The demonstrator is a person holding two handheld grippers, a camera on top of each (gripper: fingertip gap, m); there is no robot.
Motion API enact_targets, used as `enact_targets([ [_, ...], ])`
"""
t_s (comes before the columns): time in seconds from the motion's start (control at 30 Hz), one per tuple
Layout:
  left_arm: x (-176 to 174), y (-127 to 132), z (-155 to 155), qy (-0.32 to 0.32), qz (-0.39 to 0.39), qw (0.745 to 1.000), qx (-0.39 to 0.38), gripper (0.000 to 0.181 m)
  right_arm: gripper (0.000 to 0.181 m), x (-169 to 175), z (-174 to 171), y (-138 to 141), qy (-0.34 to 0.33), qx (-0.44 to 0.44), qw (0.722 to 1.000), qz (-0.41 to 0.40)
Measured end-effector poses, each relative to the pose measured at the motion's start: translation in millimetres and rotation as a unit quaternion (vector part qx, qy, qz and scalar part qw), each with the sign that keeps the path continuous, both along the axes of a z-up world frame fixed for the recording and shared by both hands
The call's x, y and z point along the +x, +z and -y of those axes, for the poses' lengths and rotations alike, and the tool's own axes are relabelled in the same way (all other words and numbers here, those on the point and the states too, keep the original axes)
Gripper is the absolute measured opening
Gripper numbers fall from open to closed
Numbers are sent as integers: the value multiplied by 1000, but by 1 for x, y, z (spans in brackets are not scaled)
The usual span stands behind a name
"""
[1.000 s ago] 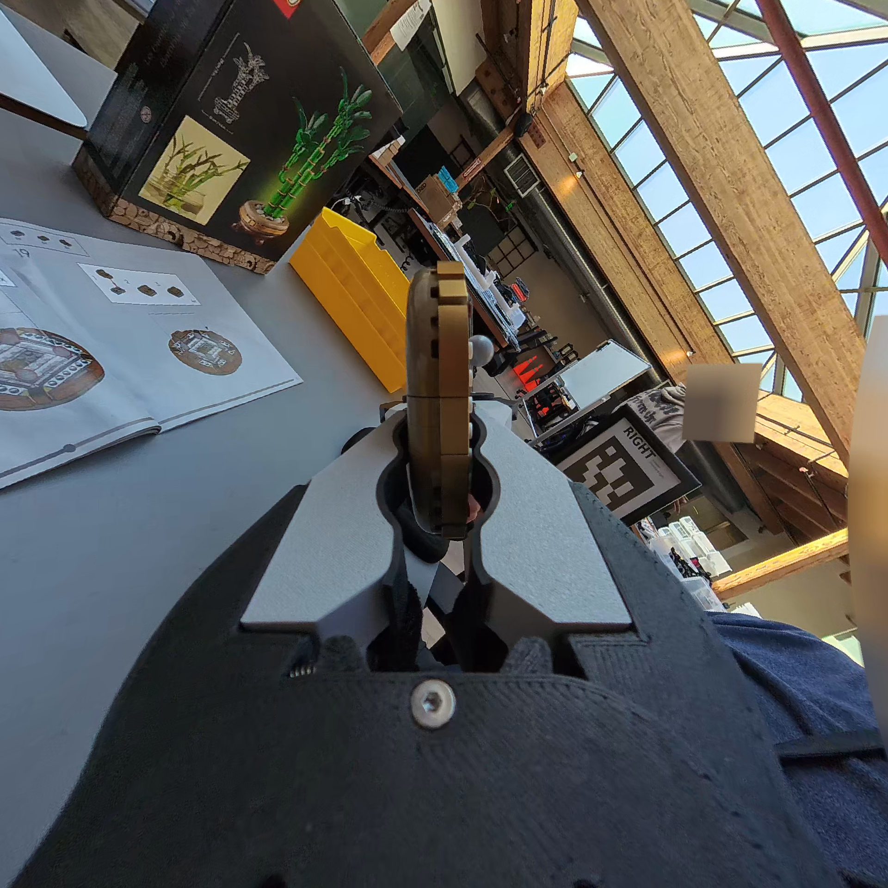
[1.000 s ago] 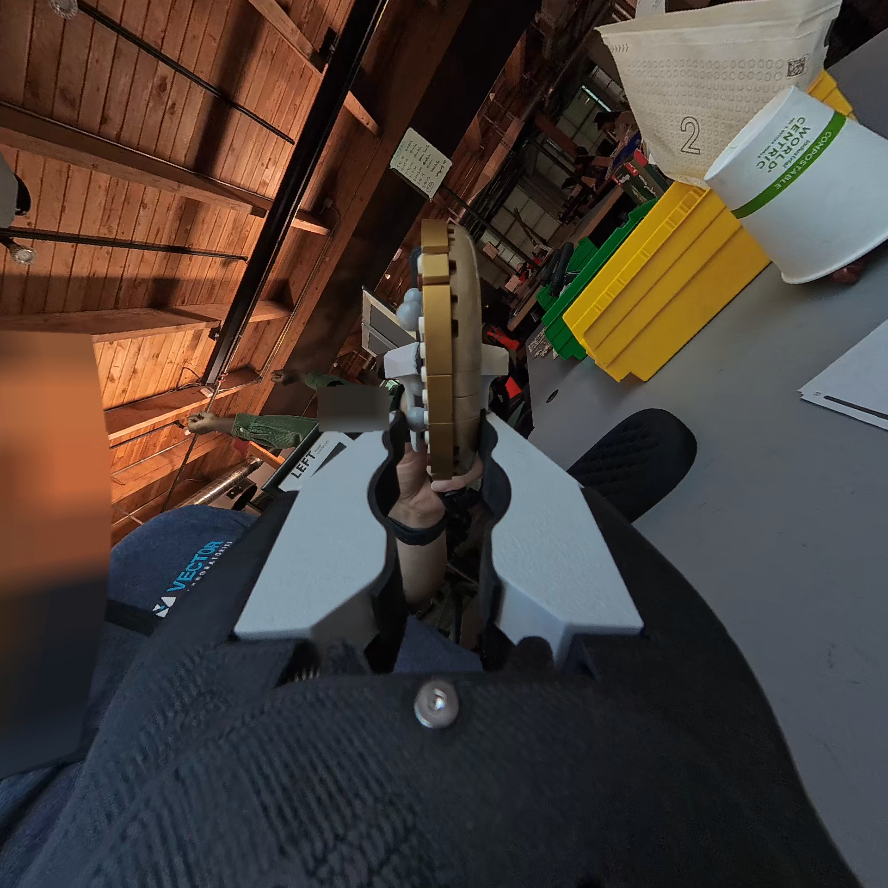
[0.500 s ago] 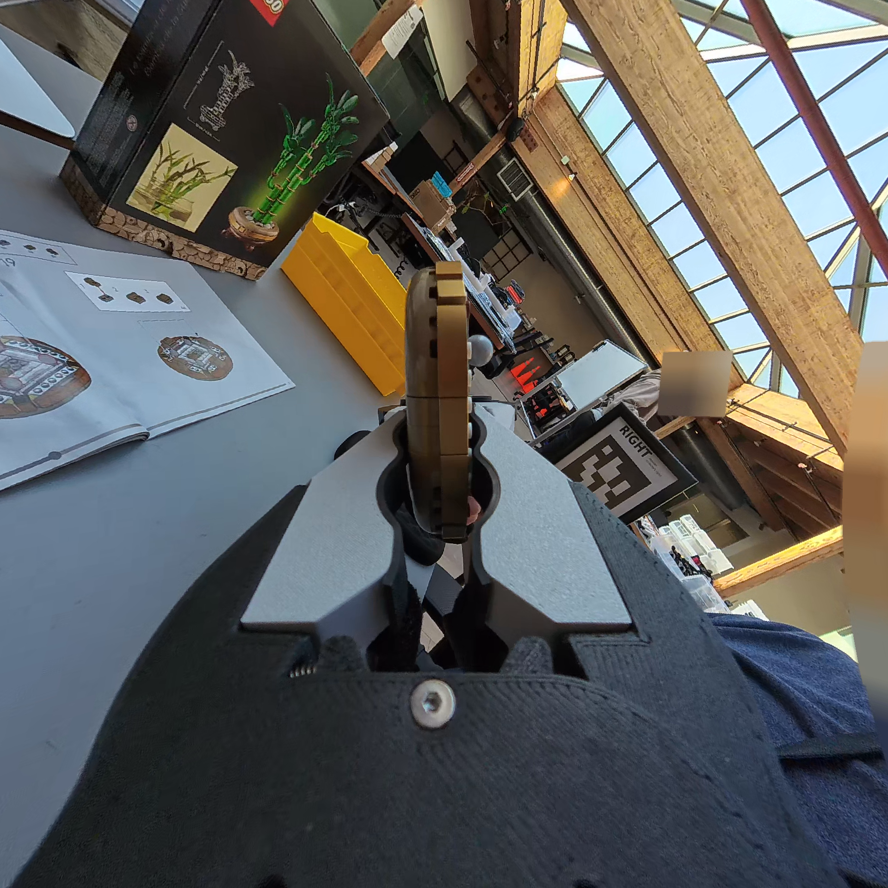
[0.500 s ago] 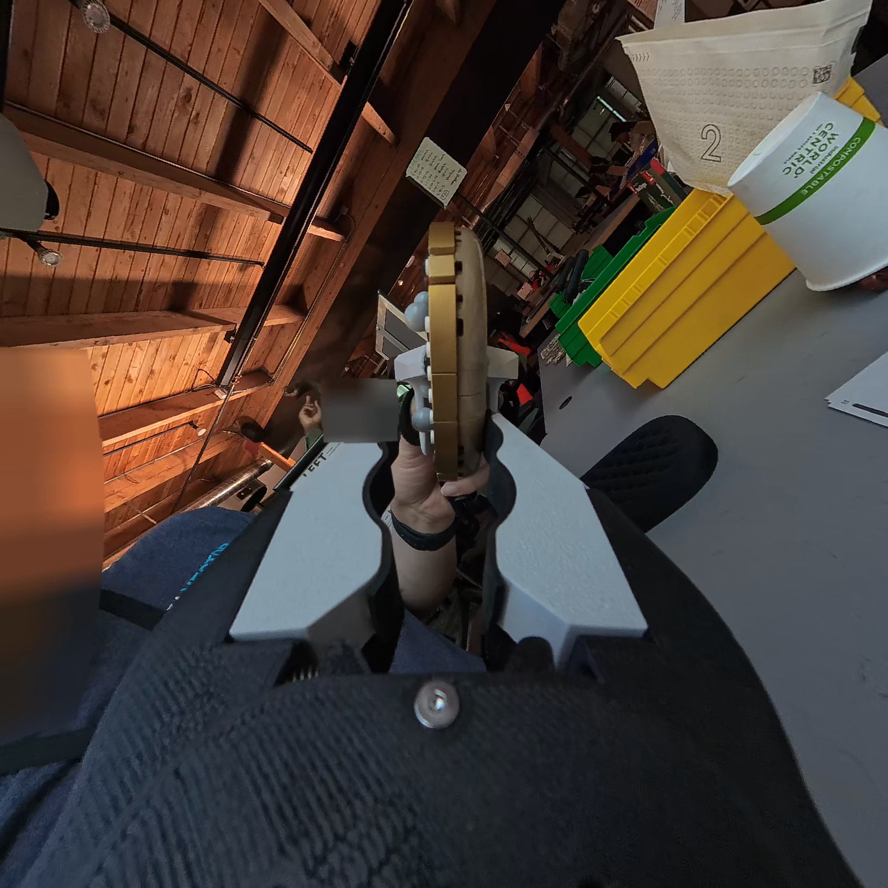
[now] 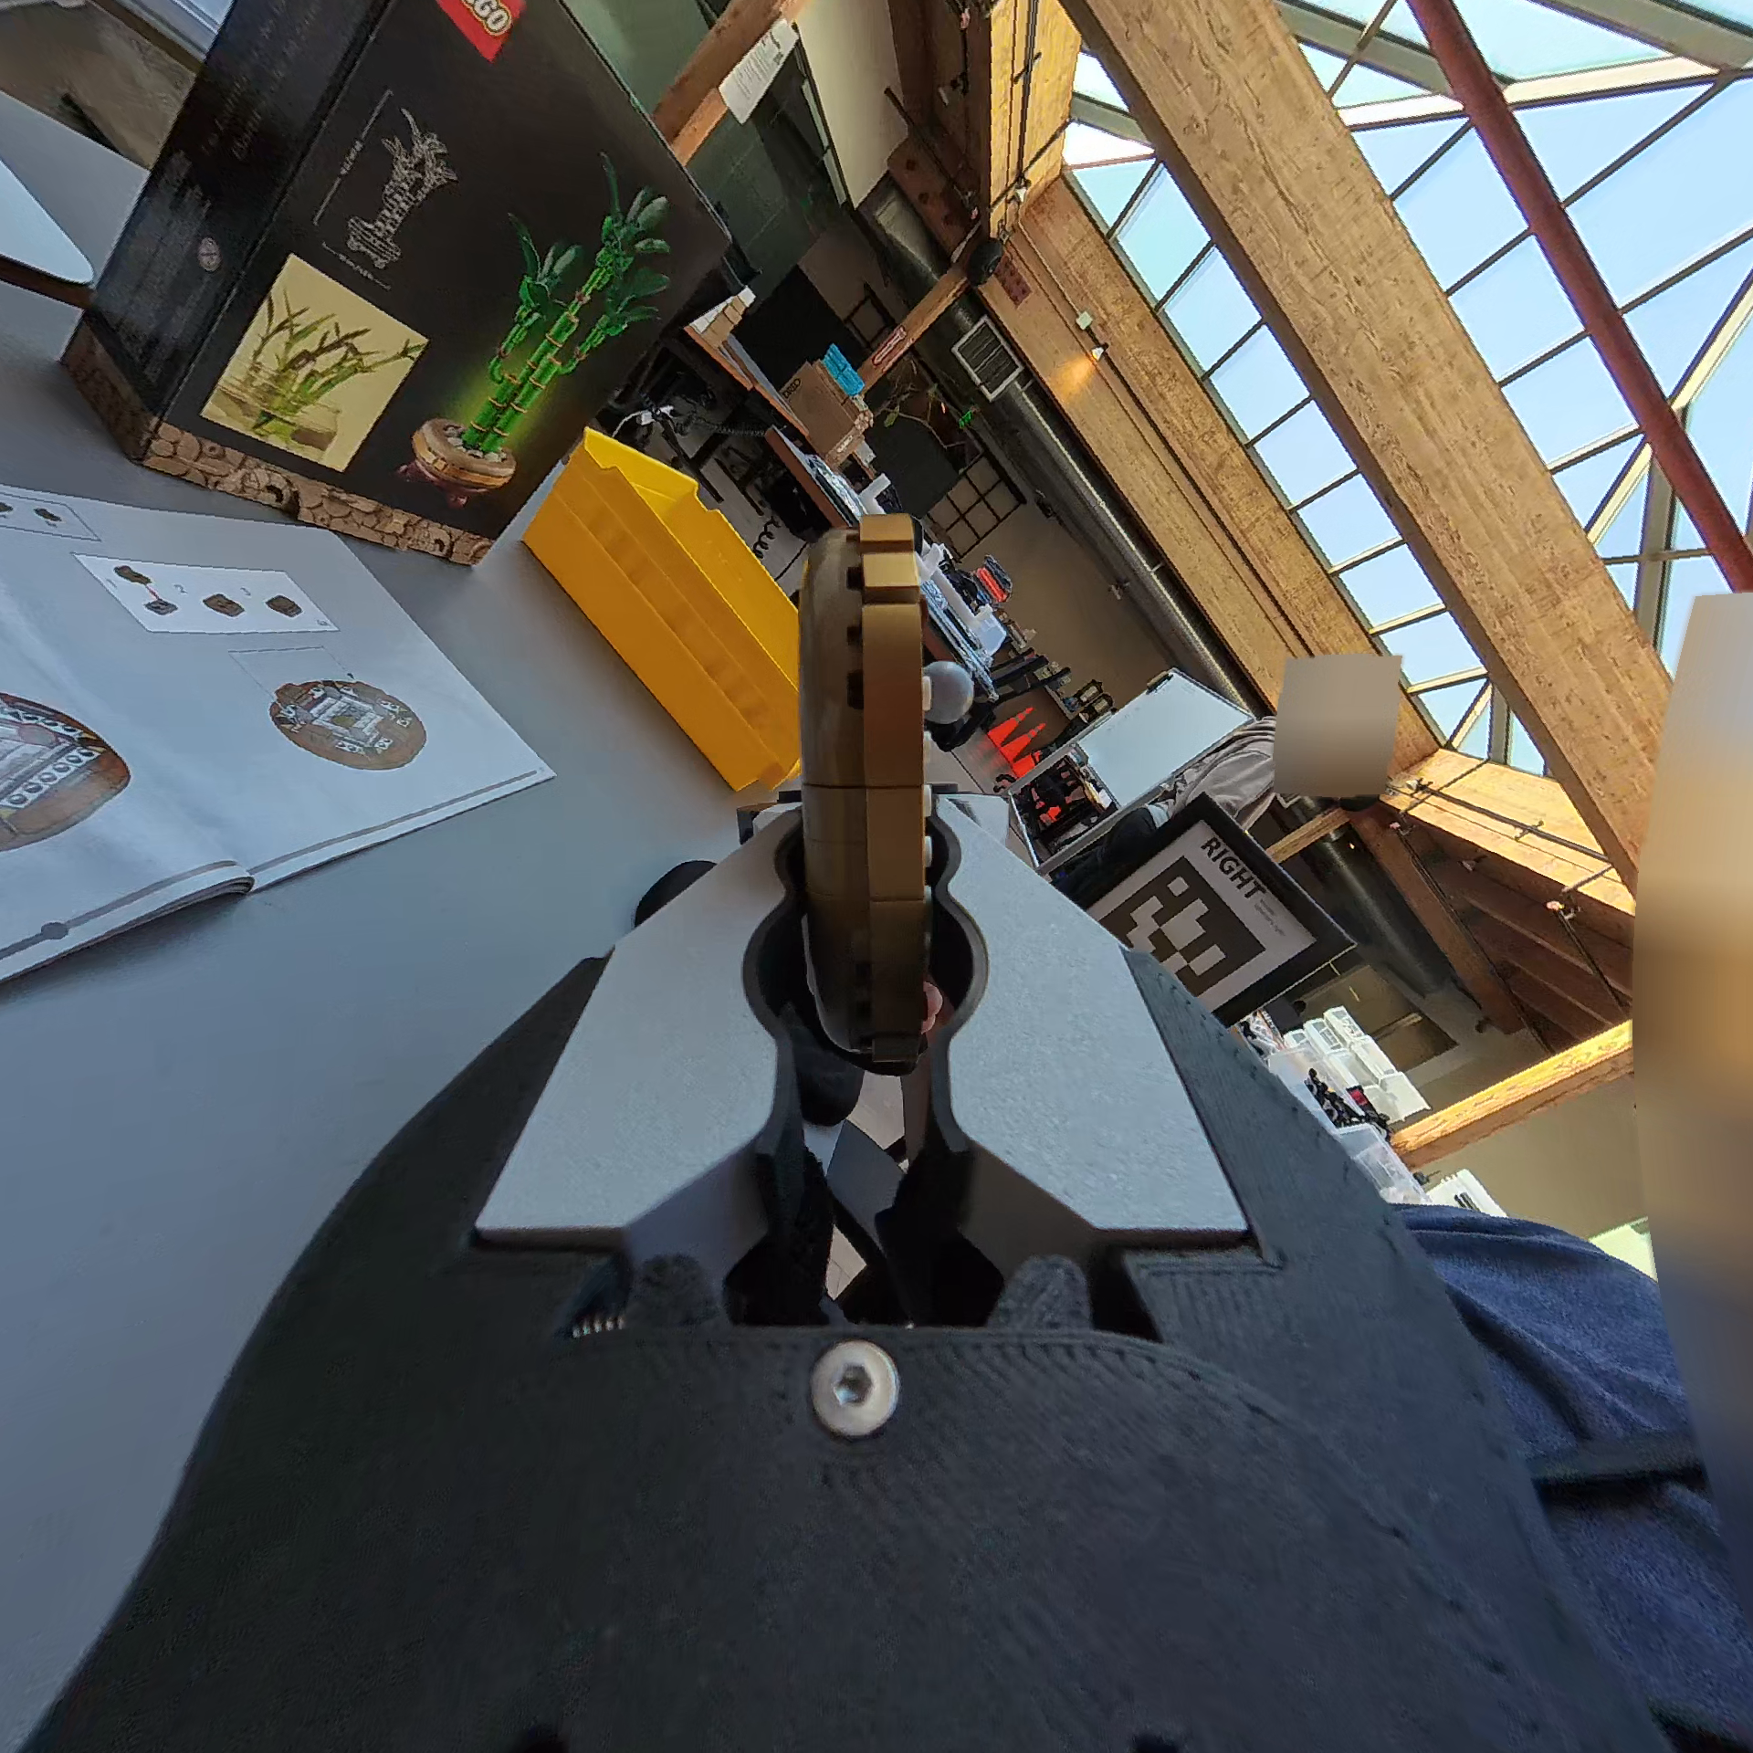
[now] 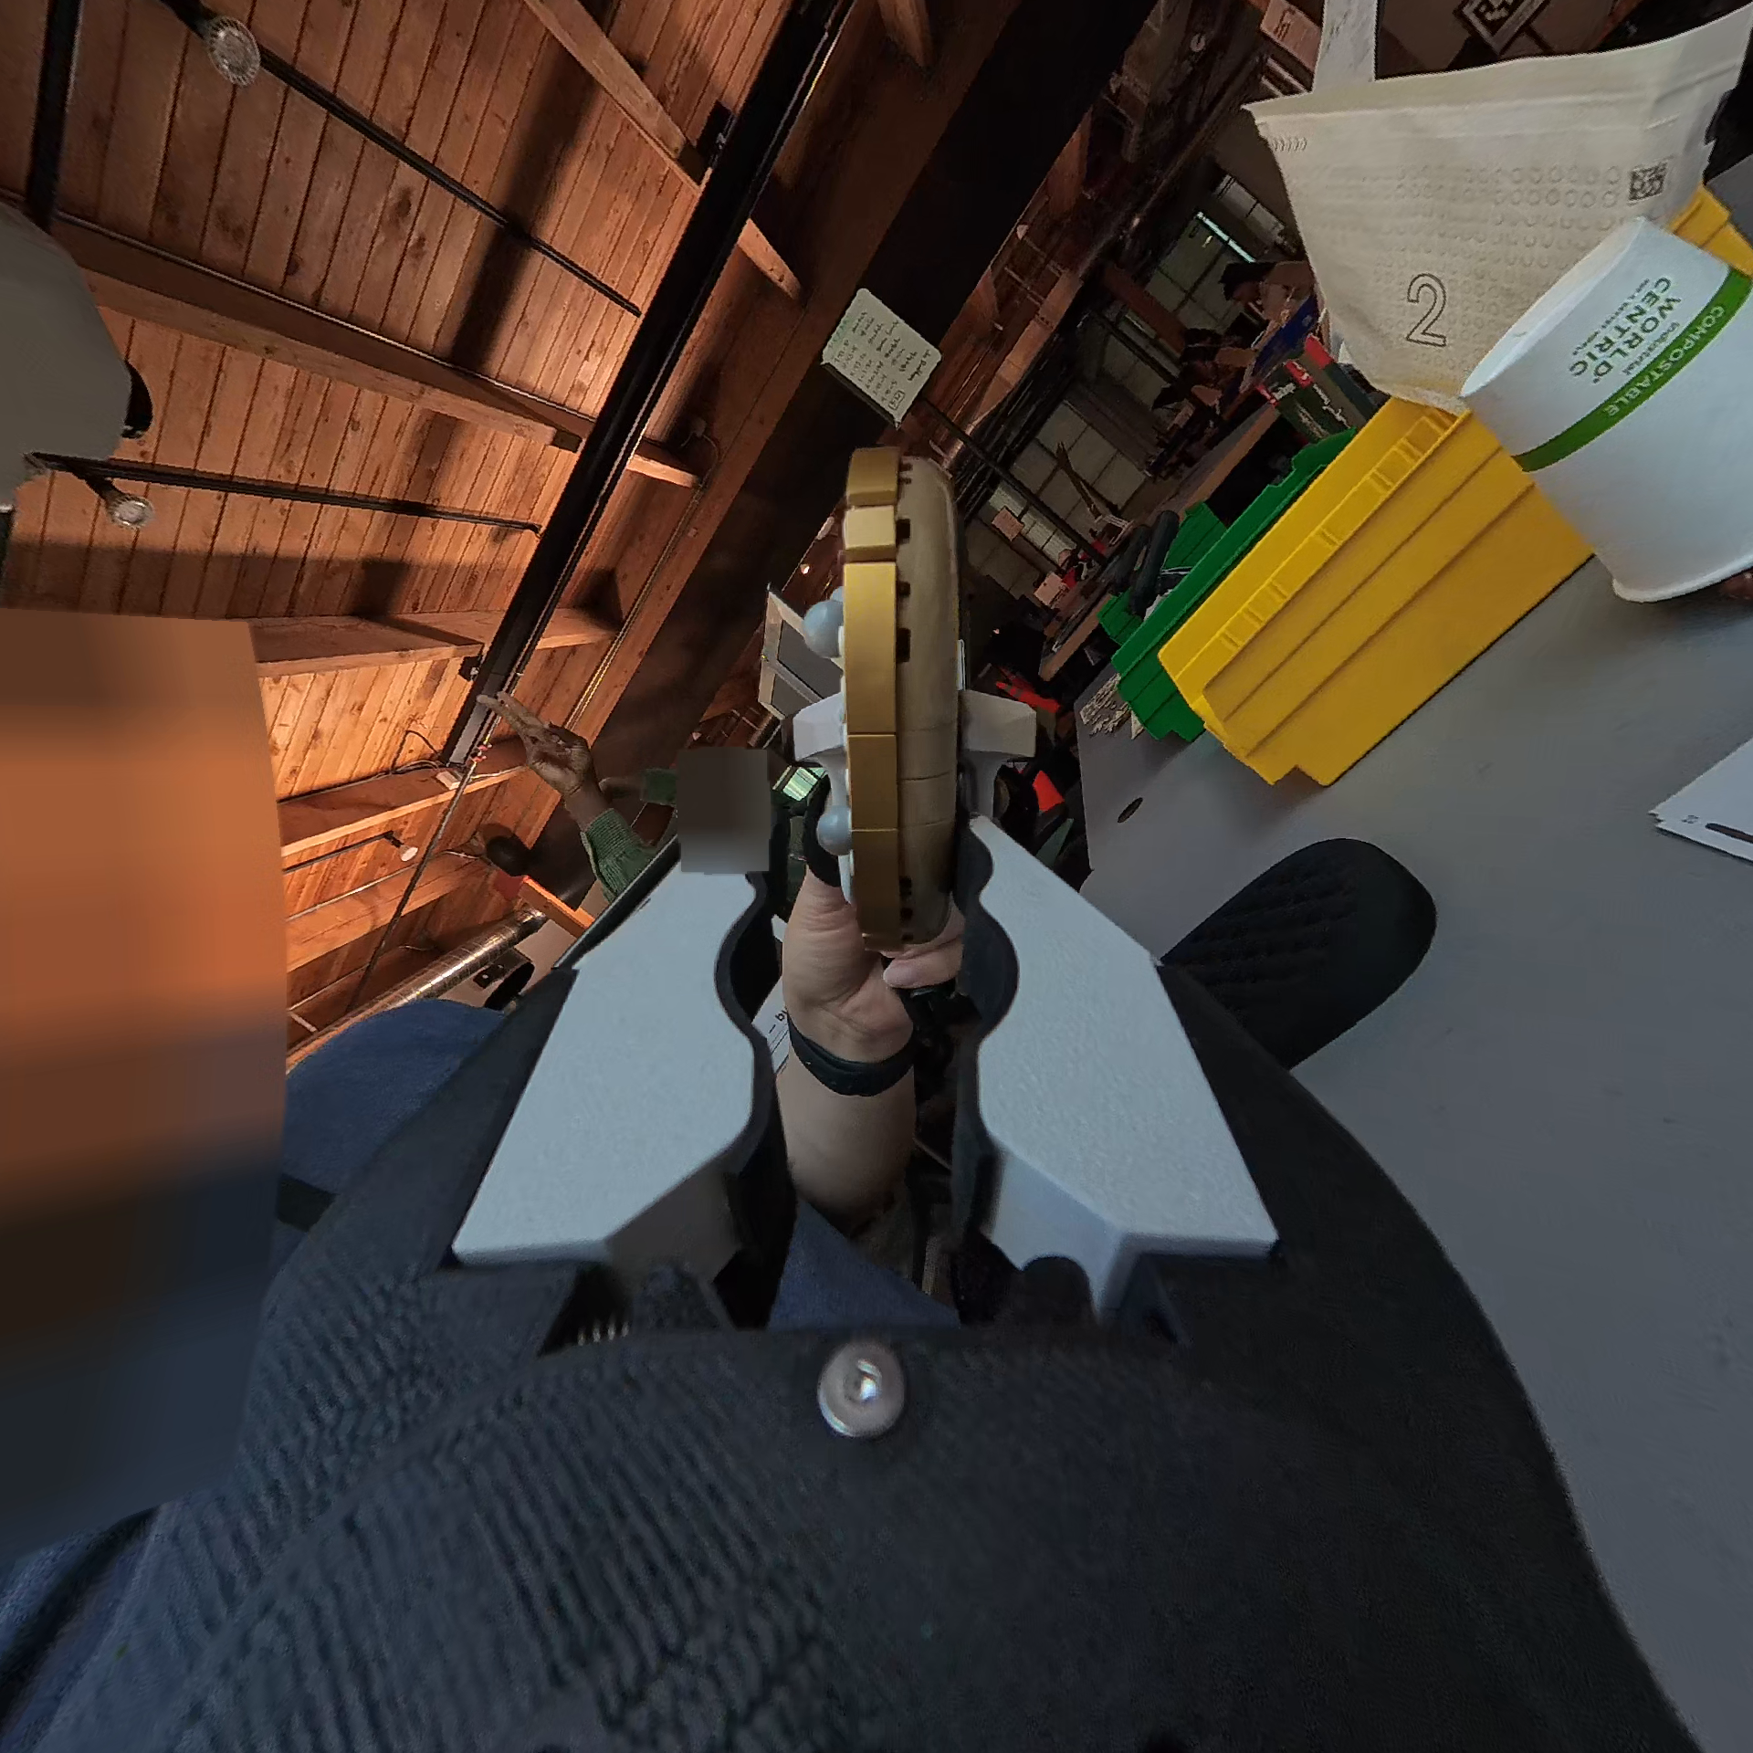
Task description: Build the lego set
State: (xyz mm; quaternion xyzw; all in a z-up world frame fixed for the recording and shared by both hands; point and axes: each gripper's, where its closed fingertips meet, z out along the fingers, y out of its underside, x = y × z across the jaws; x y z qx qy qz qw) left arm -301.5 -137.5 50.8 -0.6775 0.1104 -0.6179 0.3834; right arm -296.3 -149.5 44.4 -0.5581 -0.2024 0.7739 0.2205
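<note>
Left gripper (image 5: 865, 882) clamped on the edge-on round brown lego base (image 5: 861, 759), right gripper (image 6: 901, 882) gripping its opposite rim, instruction booklet (image 5: 237, 721) left of the left gripper, yellow bins (image 6: 1347, 626) right of the right gripper

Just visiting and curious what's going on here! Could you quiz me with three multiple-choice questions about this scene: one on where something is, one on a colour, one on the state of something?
1. Where does the open instruction booklet lie?
A. On the grey table
B. Inside the yellow bin
C. On top of the box

2. What colour band runs round the white paper cup?
A. Red
B. Green
C. Blue

3. How is the round brown-gold lego disc held?
A. Lying flat on the table
B. Loose in an open tool
C. On edge, gripped between the fingers of the left tool and the right tool

Answers: 1 A, its pages spread on the tabletop. 2 B, a green stripe shows near its rim. 3 C, both wrist views show the fingers closed on its rim.
</note>
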Motion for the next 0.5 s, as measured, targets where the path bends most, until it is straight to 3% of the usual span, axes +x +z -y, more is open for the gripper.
enact_targets([
  [0.5,3,5,5,-10,-11,1000,20,20,27,26,-21,14,-60,34,998,-8],
])
